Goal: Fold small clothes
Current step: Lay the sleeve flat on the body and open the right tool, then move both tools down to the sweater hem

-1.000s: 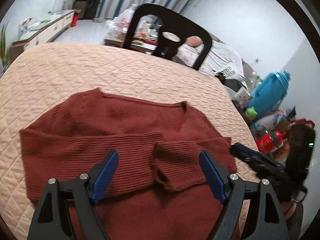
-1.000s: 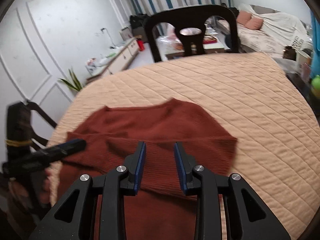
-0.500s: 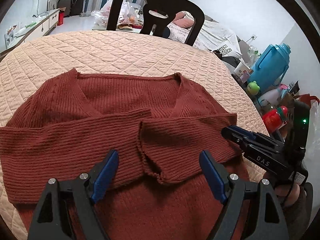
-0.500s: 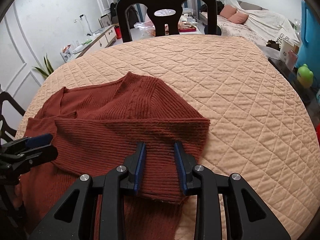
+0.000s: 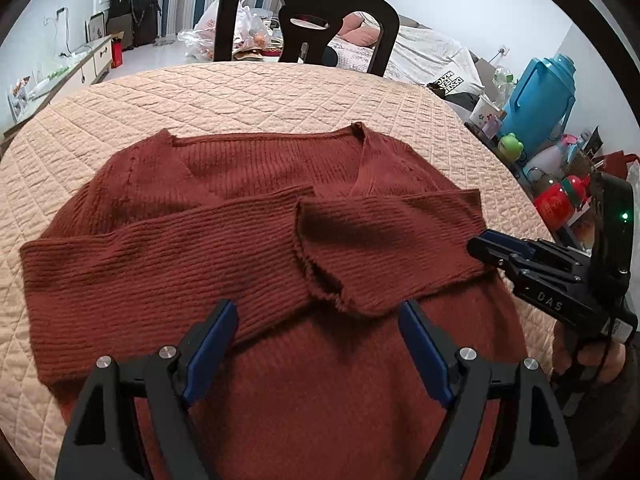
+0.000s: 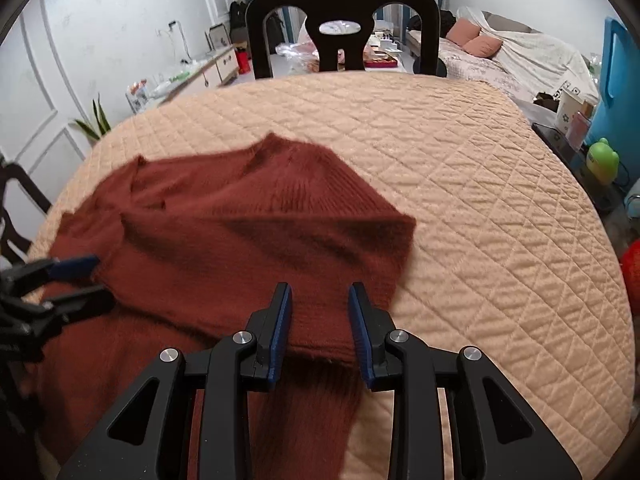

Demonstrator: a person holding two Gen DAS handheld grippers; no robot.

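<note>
Rust-red knit sweater lying flat on the quilted counter, both sleeves crossed over the chest. Left gripper hovers wide open above the hem half; right gripper, jaws narrowly parted with nothing pinched, hangs over the folded sleeve edge. Both lower corners should probably be pinched evenly before lifting. Open quilt lies beyond the collar; a chair stands at the far edge.

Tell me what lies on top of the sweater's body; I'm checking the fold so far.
Both sleeves lie folded across the sweater, the right cuff overlapping the left one. The chest beneath them is covered; only the neckline and lower body show.
</note>
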